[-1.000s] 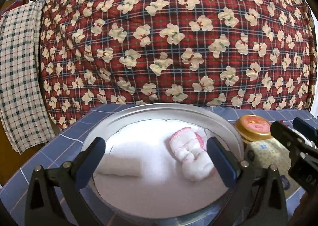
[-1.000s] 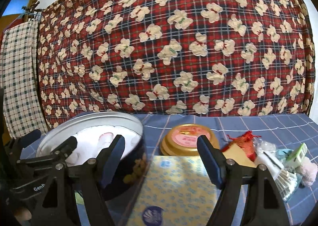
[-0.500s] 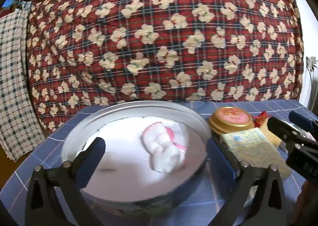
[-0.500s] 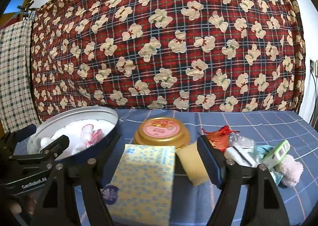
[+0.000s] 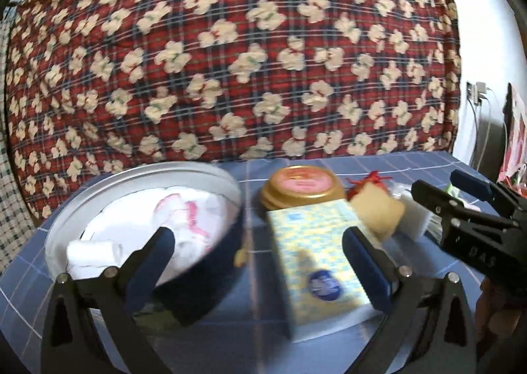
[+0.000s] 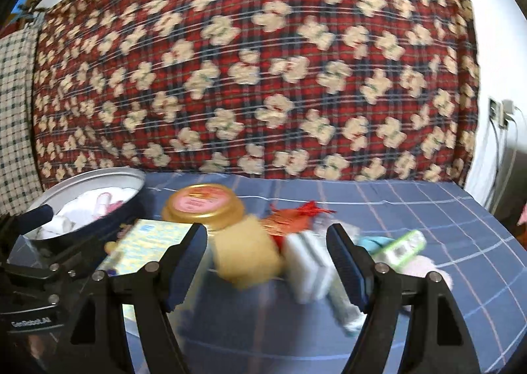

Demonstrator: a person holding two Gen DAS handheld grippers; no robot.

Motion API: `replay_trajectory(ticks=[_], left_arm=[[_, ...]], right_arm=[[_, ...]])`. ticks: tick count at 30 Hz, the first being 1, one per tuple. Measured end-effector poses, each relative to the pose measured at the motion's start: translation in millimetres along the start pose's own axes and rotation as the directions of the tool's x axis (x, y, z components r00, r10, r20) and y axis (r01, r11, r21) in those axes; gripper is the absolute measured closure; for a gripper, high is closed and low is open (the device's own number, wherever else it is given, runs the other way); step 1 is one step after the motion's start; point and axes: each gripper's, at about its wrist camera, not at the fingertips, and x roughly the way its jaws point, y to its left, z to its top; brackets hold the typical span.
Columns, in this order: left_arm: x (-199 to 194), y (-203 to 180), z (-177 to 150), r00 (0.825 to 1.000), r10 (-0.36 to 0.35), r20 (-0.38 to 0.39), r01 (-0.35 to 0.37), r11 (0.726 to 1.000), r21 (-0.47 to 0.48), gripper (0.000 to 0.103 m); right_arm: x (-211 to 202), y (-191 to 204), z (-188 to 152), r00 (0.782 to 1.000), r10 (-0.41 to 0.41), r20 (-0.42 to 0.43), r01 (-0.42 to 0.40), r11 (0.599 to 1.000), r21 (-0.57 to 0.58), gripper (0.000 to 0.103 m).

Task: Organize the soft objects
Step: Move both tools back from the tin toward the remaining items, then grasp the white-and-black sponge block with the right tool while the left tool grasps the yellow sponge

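Observation:
A round tin [image 5: 145,176] with a silver rim holds a pink-and-white cloth [image 5: 184,219] and a rolled white cloth [image 5: 92,252]. My left gripper [image 5: 258,262] is open in front of the tin and a yellow-and-blue pack [image 5: 316,252], gripping nothing. My right gripper [image 6: 266,262] is open over a yellow sponge [image 6: 247,252] and a white block [image 6: 306,268], apart from both. It also appears at the right edge of the left wrist view, right gripper [image 5: 438,183]. A red pouch [image 6: 290,219] and a pink fluffy piece [image 6: 425,268] lie further right. Both views are blurred.
A gold-lidded jar [image 6: 201,206] stands behind the pack. A green-and-white packet [image 6: 402,245] lies right of the white block. The blue checked tablecloth [image 6: 395,202] ends at a red plaid quilt [image 5: 263,61]. A wall socket with cables [image 6: 500,110] is at far right.
Both grippers have swung to the right across the table. The tin has slid to the left of both views and the pack, sponge and small items have come to the middle. Both stay open.

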Motion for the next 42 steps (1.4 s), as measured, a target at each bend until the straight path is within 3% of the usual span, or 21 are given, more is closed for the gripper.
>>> replay_trajectory(ticks=[6,11,15,19,20,22,28,29,30,35,42], left_arm=[[-6.4,-34.4,0.3,0.999,-0.046,0.016,0.045,0.998,0.043,0.000],[-7.7,-55.8,0.3,0.996,-0.087,0.001,0.087,0.994,0.060,0.000],[-9.9,-68.4,-0.2,0.994,-0.113,-0.005,0.113,0.991,0.066,0.000],[-11.2,-80.3,-0.2,0.992,-0.127,-0.006,0.127,0.989,0.071,0.000],[-11.6,-82.2,-0.3,0.992,-0.125,-0.005,0.125,0.990,0.070,0.000],[-12.8,-85.5,-0.5,0.993,-0.121,-0.001,0.121,0.990,0.072,0.000],[-13.6,-84.3,0.5,0.996,-0.088,0.000,0.088,0.994,0.067,0.000],[-13.1,-82.7,0.9,0.997,-0.080,-0.002,0.080,0.995,0.058,0.000],[-12.5,-82.0,0.8,0.997,-0.076,-0.005,0.076,0.996,0.053,0.000],[-6.7,-82.1,1.1,0.997,-0.077,-0.030,0.078,0.996,0.048,0.000],[-0.5,-92.1,4.3,0.991,-0.132,-0.029,0.134,0.988,0.082,0.000]], right_arm=[[-3.5,-55.0,-4.8,0.999,-0.018,-0.048,0.022,0.996,0.092,0.026],[2.0,-81.7,-9.5,0.992,-0.016,-0.125,0.027,0.996,0.086,0.026],[8.9,-94.7,-11.3,0.985,0.019,-0.172,-0.004,0.997,0.082,0.026],[14.7,-86.8,-6.9,0.984,0.071,-0.161,-0.062,0.996,0.063,0.028],[17.1,-82.0,-4.8,0.983,0.092,-0.159,-0.085,0.995,0.051,0.031],[28.1,-66.8,-0.4,0.975,0.118,-0.188,-0.121,0.993,-0.003,0.052],[57.9,-42.8,-1.7,0.960,0.136,-0.244,-0.163,0.982,-0.093,0.057],[63.1,-41.0,-3.6,0.957,0.131,-0.261,-0.163,0.981,-0.104,0.063],[70.8,-40.3,-4.9,0.945,0.135,-0.300,-0.173,0.979,-0.106,0.076],[67.6,-44.3,-2.9,0.943,0.182,-0.279,-0.213,0.974,-0.082,0.076],[34.2,-66.8,7.3,0.967,0.238,-0.093,-0.238,0.971,0.009,0.076]])
